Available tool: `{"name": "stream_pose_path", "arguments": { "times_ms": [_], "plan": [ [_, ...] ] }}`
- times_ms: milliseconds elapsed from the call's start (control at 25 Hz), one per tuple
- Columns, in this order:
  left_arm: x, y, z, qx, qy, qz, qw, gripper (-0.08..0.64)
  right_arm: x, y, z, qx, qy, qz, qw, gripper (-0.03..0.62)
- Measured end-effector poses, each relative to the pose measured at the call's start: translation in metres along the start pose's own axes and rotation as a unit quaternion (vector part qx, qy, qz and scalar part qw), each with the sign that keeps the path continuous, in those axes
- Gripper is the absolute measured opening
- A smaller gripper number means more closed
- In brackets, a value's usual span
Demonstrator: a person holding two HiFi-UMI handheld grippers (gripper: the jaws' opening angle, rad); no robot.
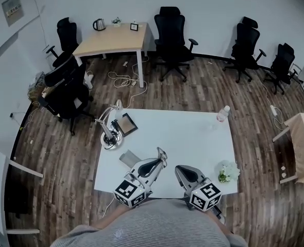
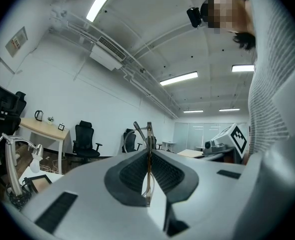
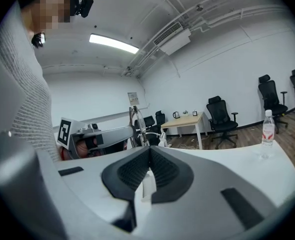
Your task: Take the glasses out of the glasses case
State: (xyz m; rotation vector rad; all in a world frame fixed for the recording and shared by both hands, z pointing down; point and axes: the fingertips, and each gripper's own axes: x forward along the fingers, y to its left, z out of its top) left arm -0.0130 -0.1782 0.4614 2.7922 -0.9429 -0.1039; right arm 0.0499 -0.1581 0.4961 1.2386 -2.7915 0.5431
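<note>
Gripping glasses point(image 2: 148, 134), case point(image 1: 127, 158) possibly open

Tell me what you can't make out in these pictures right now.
Head view: glasses case too small to tell whether it is open or shut.
Left gripper view: glasses seen edge-on in the shut left gripper, so the lenses cannot be made out.
Right gripper view: bottle label too small to read.

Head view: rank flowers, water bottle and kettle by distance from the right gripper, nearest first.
1. Flowers: near right part of the white table, just right of the right gripper.
2. Water bottle: far right edge of that table.
3. Kettle: on the wooden desk across the room, upper left.
</note>
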Motion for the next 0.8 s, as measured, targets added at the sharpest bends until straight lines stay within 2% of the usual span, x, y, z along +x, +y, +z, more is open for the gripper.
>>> {"name": "stream_pose_path", "arguments": {
  "times_ms": [800],
  "plan": [
    [-0.0044, 0.0041, -0.0030, -0.019, -0.003, 0.019, 0.9996, 0.031, -0.0016, 0.0010, 0.0015, 0.005, 0.000, 0.016, 1.000, 0.014]
  ]
}}
